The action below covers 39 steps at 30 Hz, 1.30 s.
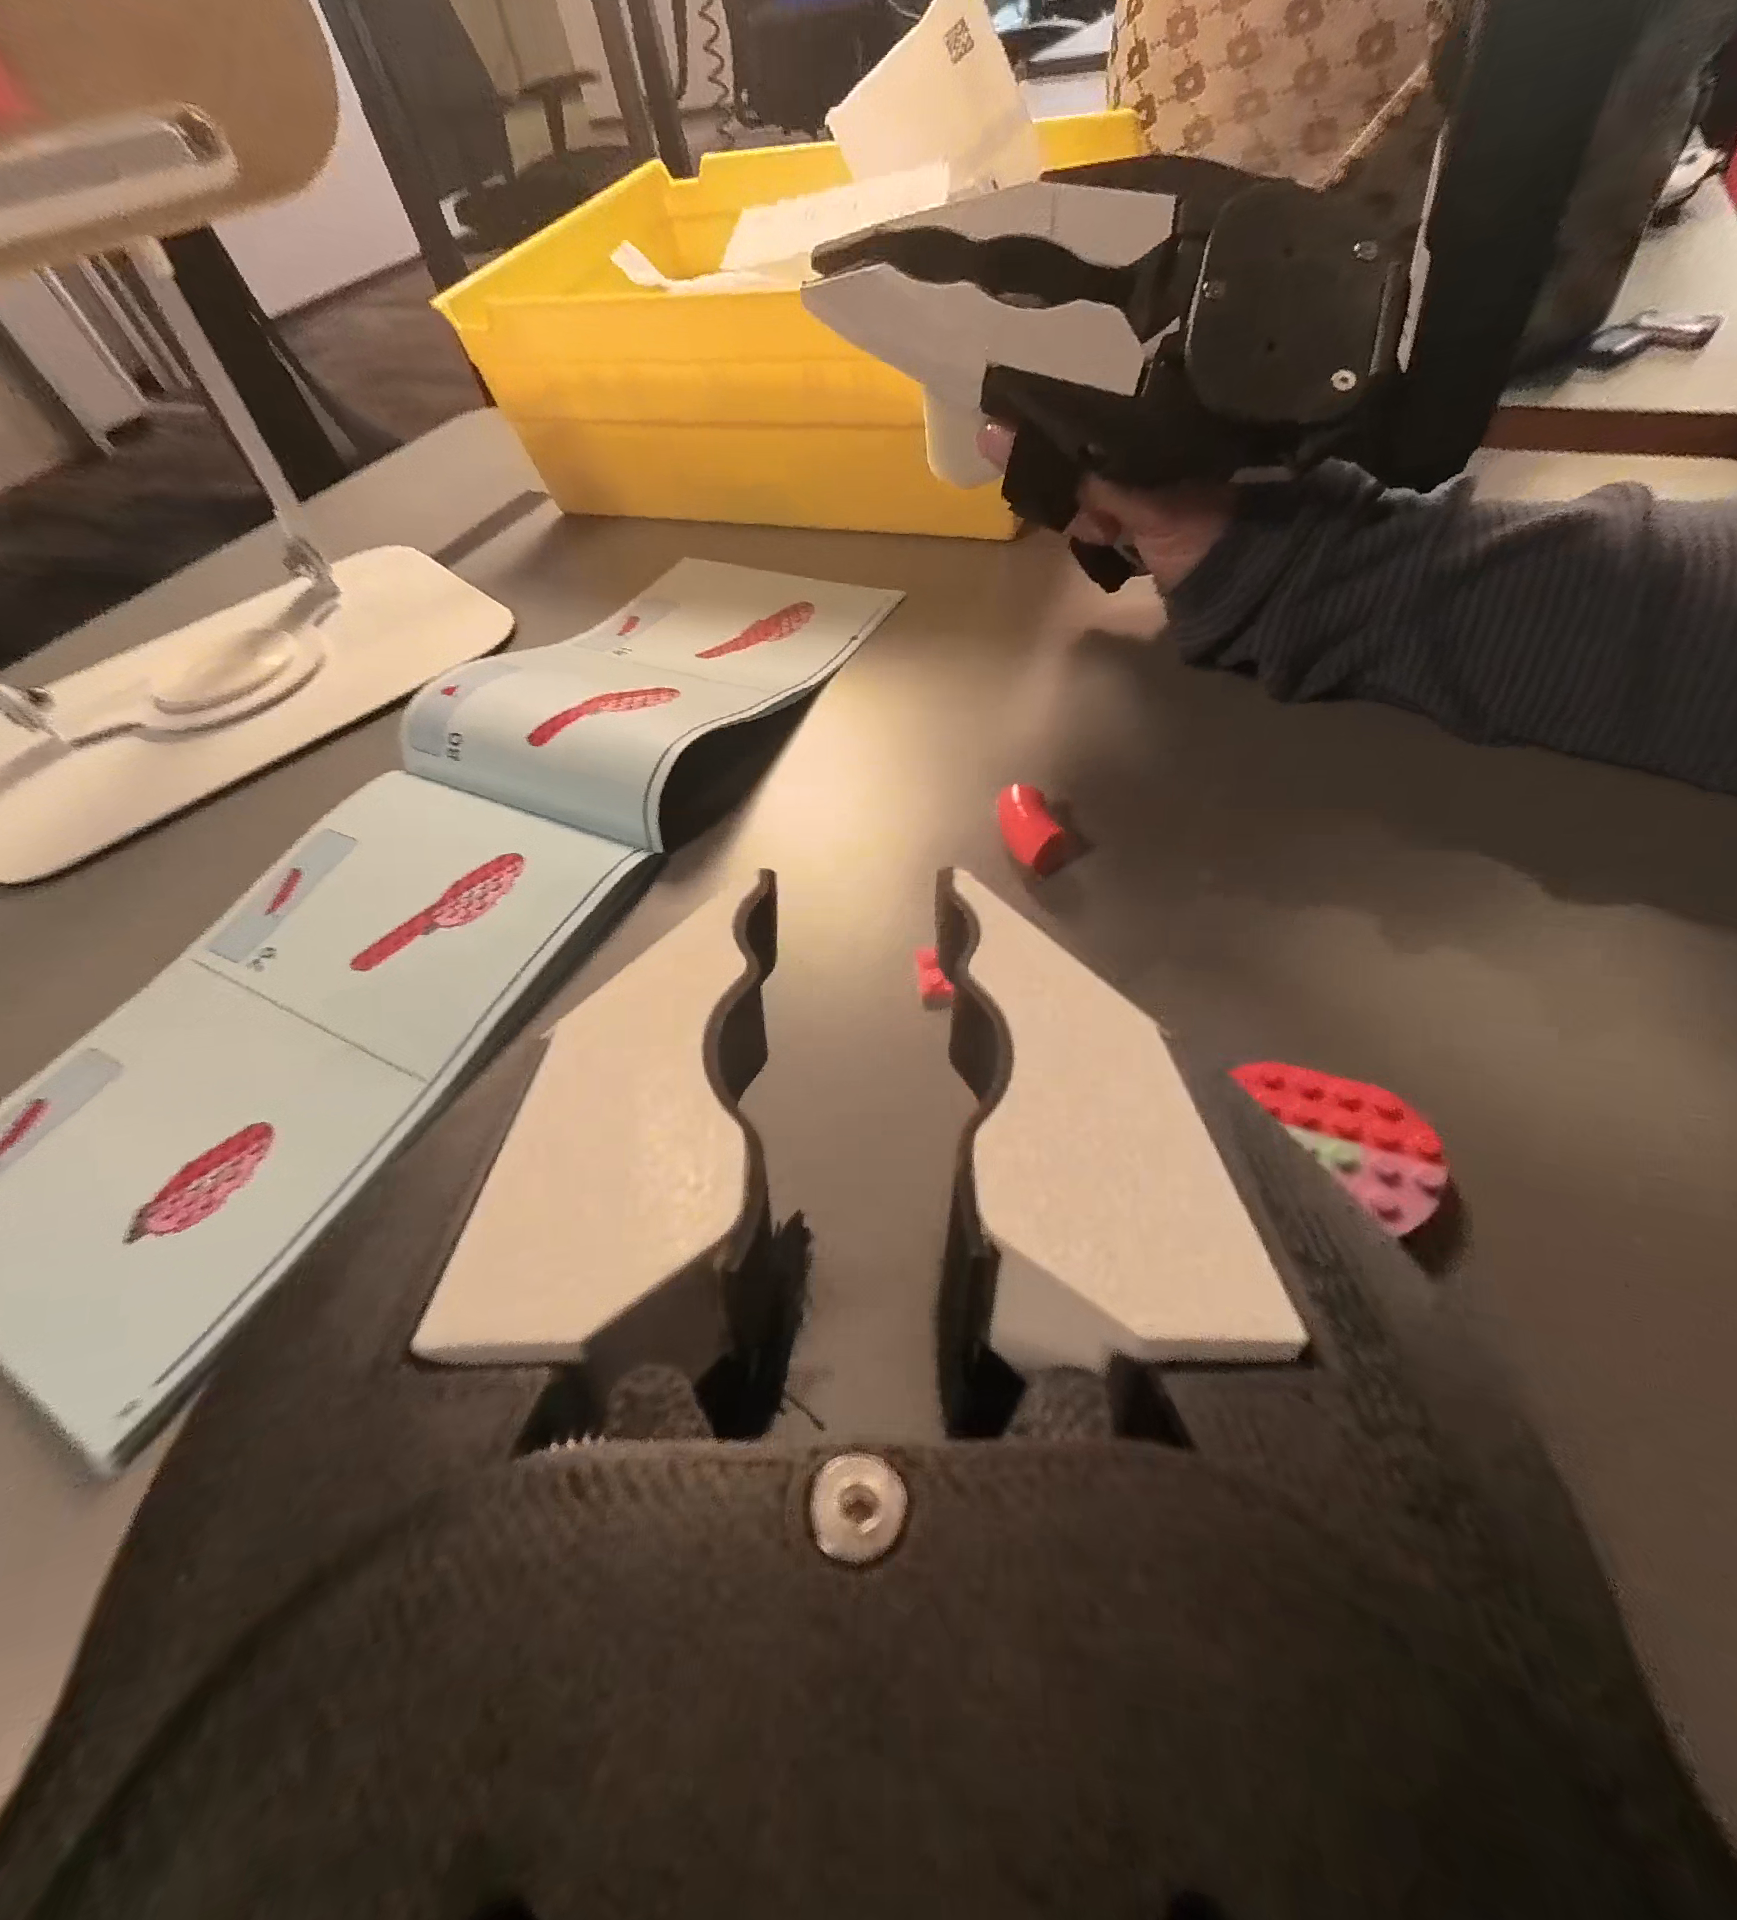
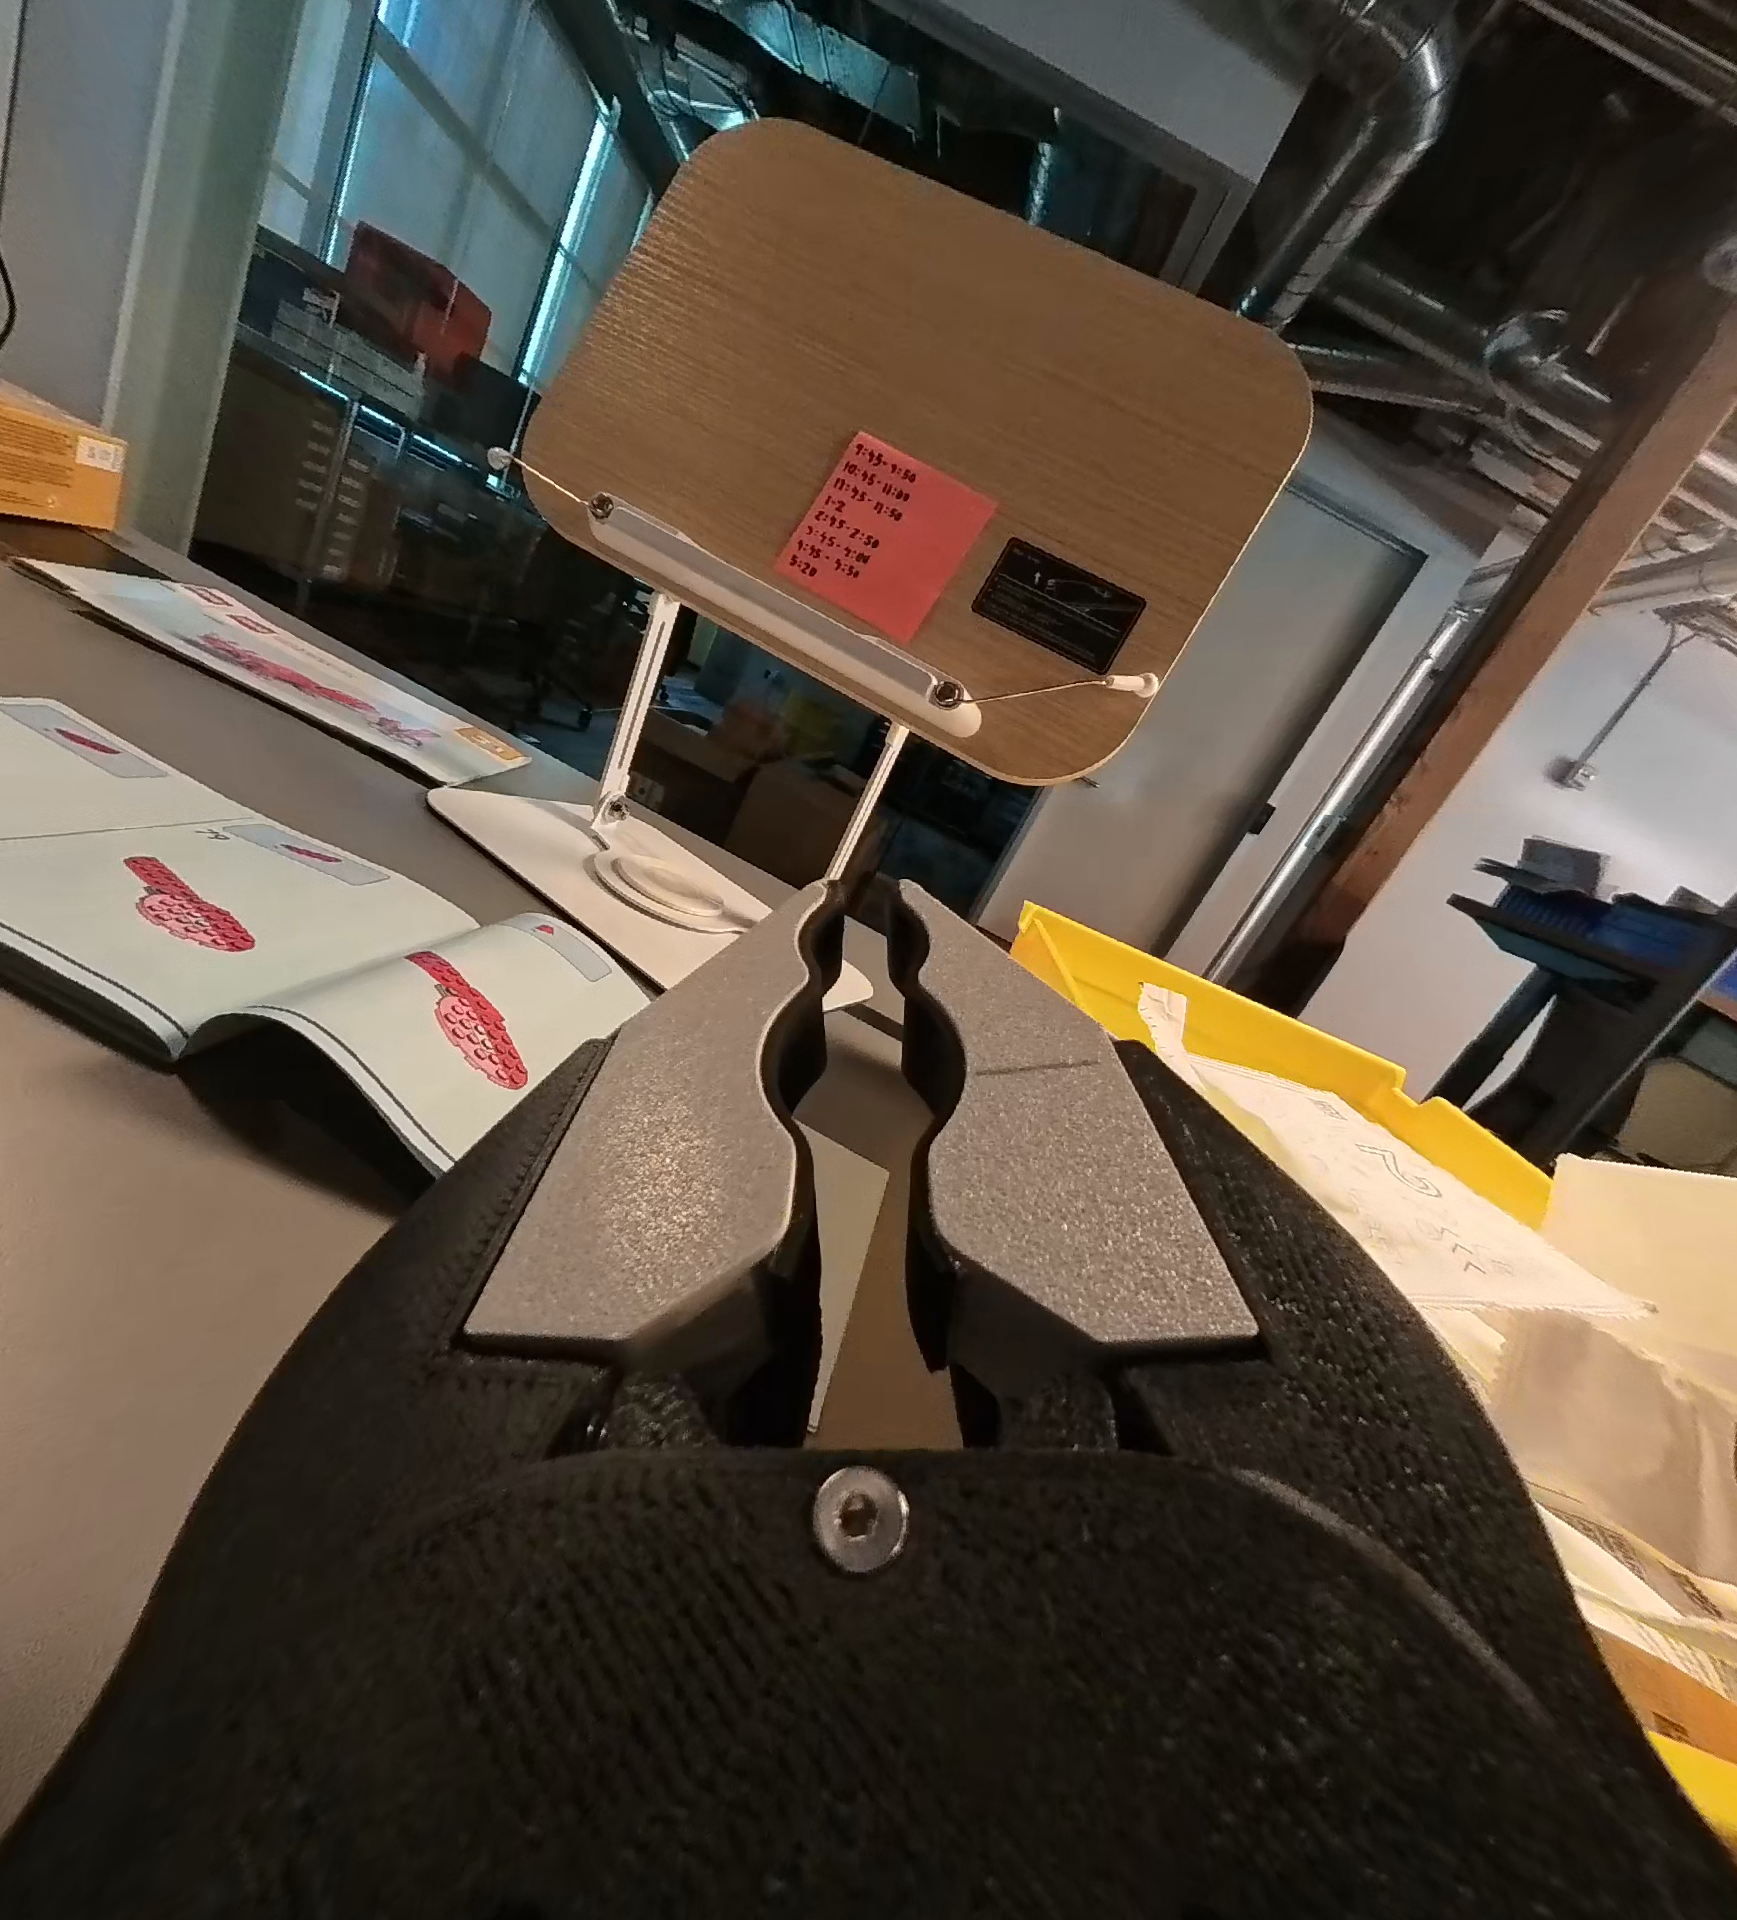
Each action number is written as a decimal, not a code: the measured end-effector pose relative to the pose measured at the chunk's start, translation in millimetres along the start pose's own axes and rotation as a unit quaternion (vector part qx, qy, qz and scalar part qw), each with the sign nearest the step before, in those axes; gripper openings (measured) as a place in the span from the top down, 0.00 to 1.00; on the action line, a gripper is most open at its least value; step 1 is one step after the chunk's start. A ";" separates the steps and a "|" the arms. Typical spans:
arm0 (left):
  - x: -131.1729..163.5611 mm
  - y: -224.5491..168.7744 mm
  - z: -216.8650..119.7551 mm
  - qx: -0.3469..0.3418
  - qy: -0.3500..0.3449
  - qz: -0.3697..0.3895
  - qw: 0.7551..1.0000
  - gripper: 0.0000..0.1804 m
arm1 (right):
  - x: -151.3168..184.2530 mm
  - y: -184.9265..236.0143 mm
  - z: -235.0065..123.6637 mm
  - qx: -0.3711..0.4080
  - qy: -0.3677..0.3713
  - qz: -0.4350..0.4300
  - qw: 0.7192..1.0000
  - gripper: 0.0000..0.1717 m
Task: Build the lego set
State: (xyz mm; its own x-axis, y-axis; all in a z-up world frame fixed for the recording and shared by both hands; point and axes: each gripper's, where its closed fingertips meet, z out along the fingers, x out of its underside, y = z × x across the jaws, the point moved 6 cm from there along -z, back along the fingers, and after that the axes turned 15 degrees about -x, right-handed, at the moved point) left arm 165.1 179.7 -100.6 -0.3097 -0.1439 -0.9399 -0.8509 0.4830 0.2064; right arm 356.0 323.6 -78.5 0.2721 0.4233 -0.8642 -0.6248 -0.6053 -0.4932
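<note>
**Left jaws apart over a small red piece, right jaws nearly together in the air**

While you held the left gripper low over the dark table, its two fingers stood well apart with nothing pressed between them. A small red brick piece lay on the table at the inner edge of the right-hand finger; whether it touched that finger could not be told. At 1 o'clock from the tips lay a red curved brick, and at 3 o'clock a red and pink studded plate, partly hidden behind the gripper body.

Your right gripper was raised above the table, its fingers drawn almost together with only a thin slit at the tips and nothing in that slit. From the left wrist view it hung at 1 o'clock, in front of the yellow bin.

An open instruction booklet lay at 9 to 10 o'clock of the left gripper. Beyond it stood a wooden book stand on a white base, bearing a pink sticky note. The bin held white paper bags. An orange box sat at the table's far edge, with windows and bare ceiling ducts behind.
</note>
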 end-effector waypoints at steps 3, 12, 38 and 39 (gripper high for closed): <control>4.2 6.9 -5.9 -0.019 -0.010 0.017 1.000 0.85 | 0.3 0.3 0.8 -0.002 0.001 0.000 1.000 0.97; 5.1 11.6 -9.2 -0.006 -0.021 -0.020 1.000 0.85 | 1.5 1.8 2.5 -0.012 0.006 0.002 1.000 0.97; 8.1 5.2 -39.1 0.017 -0.098 0.121 0.988 0.86 | -35.8 178.4 -91.1 -0.574 0.199 0.177 0.775 0.59; 8.6 2.9 -39.4 0.023 -0.099 0.126 0.987 0.86 | -35.8 181.0 -92.3 -0.573 0.200 0.153 0.779 0.58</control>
State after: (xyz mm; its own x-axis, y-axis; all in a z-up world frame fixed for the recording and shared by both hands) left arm 143.2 145.9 -97.4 -0.4165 0.1542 -0.8960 -0.7363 0.5209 0.4319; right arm 300.7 136.7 -146.0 0.5889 0.0347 -0.8075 0.2973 -0.9383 0.1765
